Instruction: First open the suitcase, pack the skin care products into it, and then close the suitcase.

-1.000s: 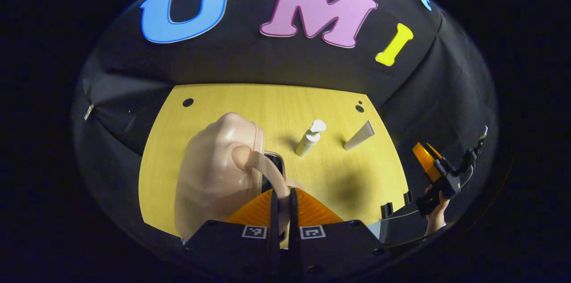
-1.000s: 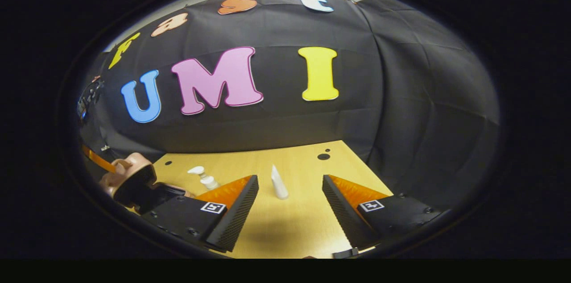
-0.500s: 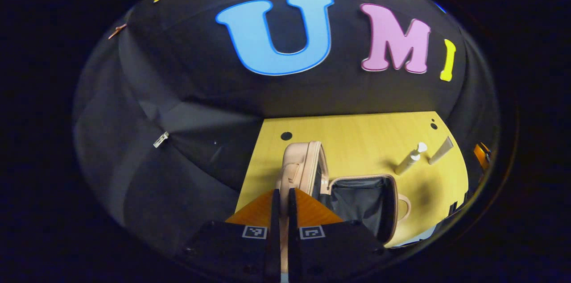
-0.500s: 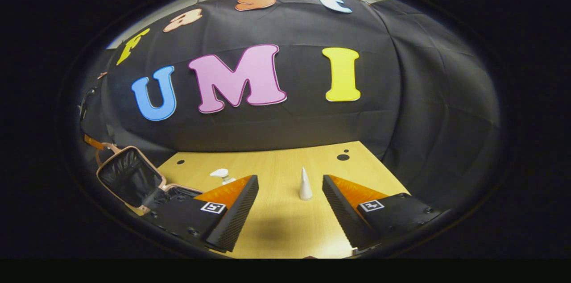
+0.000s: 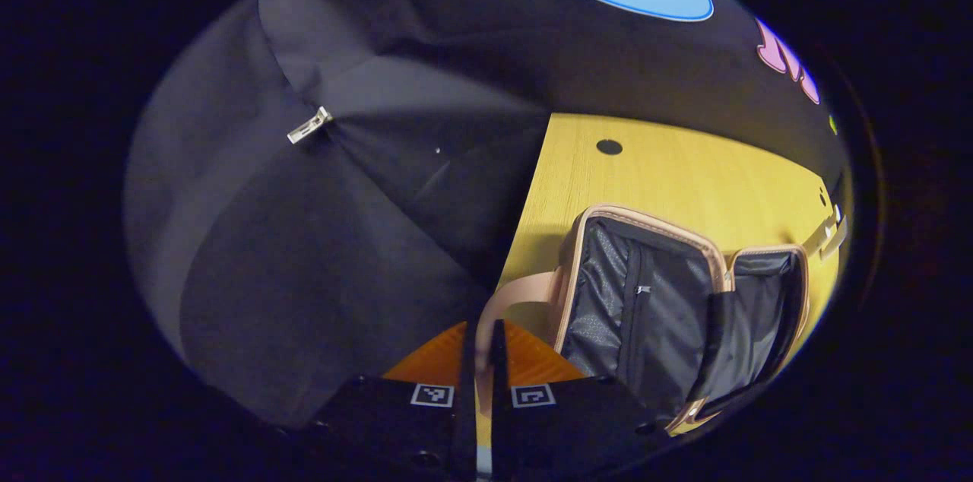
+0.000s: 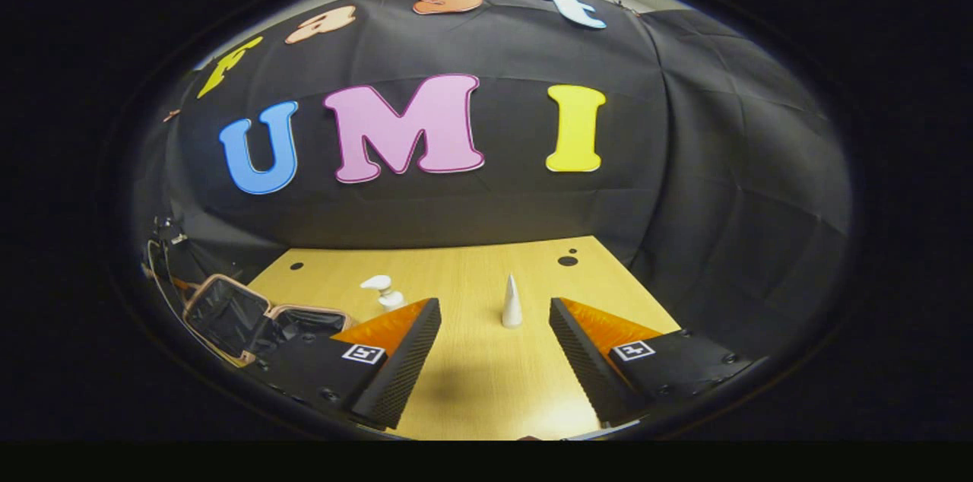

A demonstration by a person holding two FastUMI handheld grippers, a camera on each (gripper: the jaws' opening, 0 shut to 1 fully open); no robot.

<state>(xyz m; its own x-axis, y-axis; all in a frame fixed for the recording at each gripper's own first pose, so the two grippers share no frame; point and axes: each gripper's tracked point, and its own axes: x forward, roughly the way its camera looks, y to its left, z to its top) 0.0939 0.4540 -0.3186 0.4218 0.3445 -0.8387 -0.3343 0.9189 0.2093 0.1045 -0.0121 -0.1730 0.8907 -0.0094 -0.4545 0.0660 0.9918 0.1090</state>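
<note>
— Left claw [image 5: 479,349] first: what is it doing?
— Its fingers are pressed together on the beige handle [image 5: 508,298] of the suitcase [image 5: 669,307], at the left edge of the tabletop [image 5: 669,170].
— And how does the suitcase look?
— Pale pink-beige shell, lying open in two halves, both lined with dark grey fabric; a zip line runs down the nearer half.
— The right claw [image 6: 494,349]?
— Fingers wide apart, holding nothing, above the tabletop.
— Where are the skin care products?
— Out on the wood. In the right gripper view a white tube [image 6: 511,302] stands between the fingers farther off, and a white pump bottle [image 6: 385,291] stands left of it, with the suitcase far left.
</note>
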